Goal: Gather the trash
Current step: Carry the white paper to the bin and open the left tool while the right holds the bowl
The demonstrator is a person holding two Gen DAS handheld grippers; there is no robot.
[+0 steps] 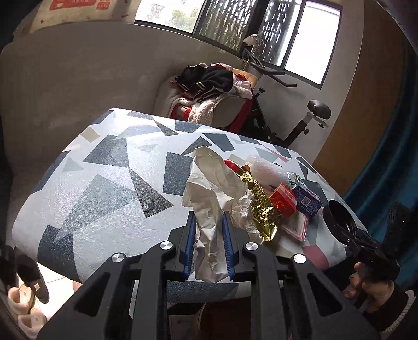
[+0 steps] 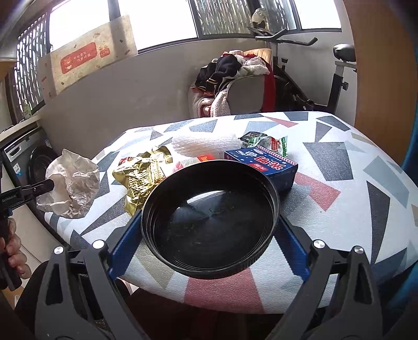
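- Daylight pours through barred windows point(image 2: 156, 18) at the back, with a grey wall below them, an exercise bike point(image 2: 337, 65) in the far right corner and a chair heaped with clothes point(image 2: 230, 70) just beside it.
- Front and centre sits the desk point(image 1: 104, 183), draped in a white cover printed with grey, navy and pink angular shapes.
- On the far left of the right wrist view, a washing machine point(image 2: 34, 162) shows beyond the desk edge.
- Over to the right gripper point(image 2: 209, 235): its blue-padded jaws are spread wide and pressed against both sides of a round black lid point(image 2: 209, 222), which faces hollow side up over the near edge of the desk.
- Now the left gripper point(image 1: 209, 245): its jaws are clamped onto a big crumpled white paper point(image 1: 216, 188), and the right wrist view shows that paper hanging at the desk's left edge.
- Just right of the paper lies a crinkled gold foil wrapper point(image 1: 261, 206), touching it in the left wrist view.
- Behind the lid, a blue carton point(image 2: 263, 163) with red and white print lies flat on the desk.
- White foam netting point(image 2: 206, 145) sits behind the foil and left of the carton.
- Near the foil, a small red box point(image 1: 283, 200) rests against the blue carton in the left wrist view.
- Smallest of the lot, a green and white snack wrapper point(image 2: 263, 141) lies just behind the carton.
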